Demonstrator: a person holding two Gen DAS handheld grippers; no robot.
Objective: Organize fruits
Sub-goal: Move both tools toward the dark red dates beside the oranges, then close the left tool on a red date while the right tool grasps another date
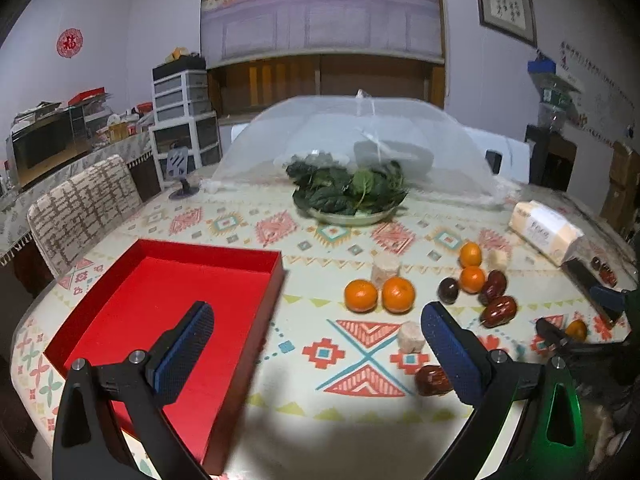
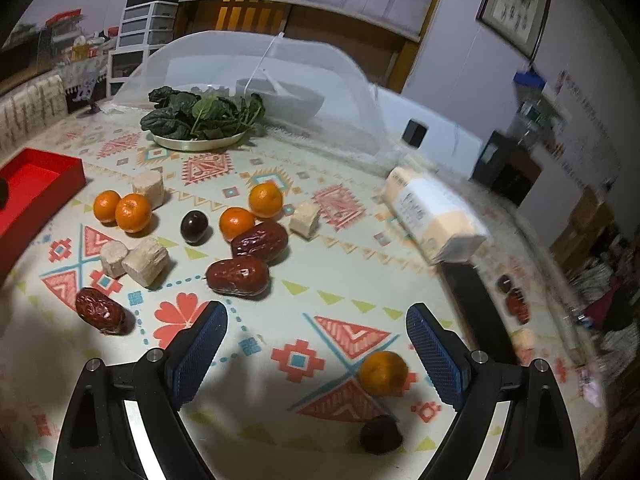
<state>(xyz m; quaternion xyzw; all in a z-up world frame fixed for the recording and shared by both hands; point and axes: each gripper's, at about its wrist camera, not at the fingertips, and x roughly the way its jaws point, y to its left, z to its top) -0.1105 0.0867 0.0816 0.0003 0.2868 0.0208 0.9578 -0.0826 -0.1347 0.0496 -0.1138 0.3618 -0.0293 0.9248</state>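
Note:
The red tray (image 1: 168, 304) lies empty at the table's left, and my left gripper (image 1: 316, 328) hangs open over its right wall with nothing between the fingers. Loose oranges (image 1: 361, 295), red dates (image 1: 498, 310), a dark plum (image 1: 448, 290) and pale chunks (image 1: 385, 270) are scattered to the right of the tray. My right gripper (image 2: 316, 320) is open low over the cloth. One orange (image 2: 383, 372) rests on the table between its fingers, nearer the right pad and untouched. A second dark plum (image 2: 380, 434) sits just behind that orange. The other fruit (image 2: 238, 276) lies ahead to the left.
A plate of leafy greens (image 1: 348, 196) stands mid-table before a white mesh food cover (image 1: 360, 136). A wrapped pale package (image 2: 436, 216) and a black flat object (image 2: 468, 288) lie at the right edge. A patterned chair (image 1: 80, 208) stands at the left.

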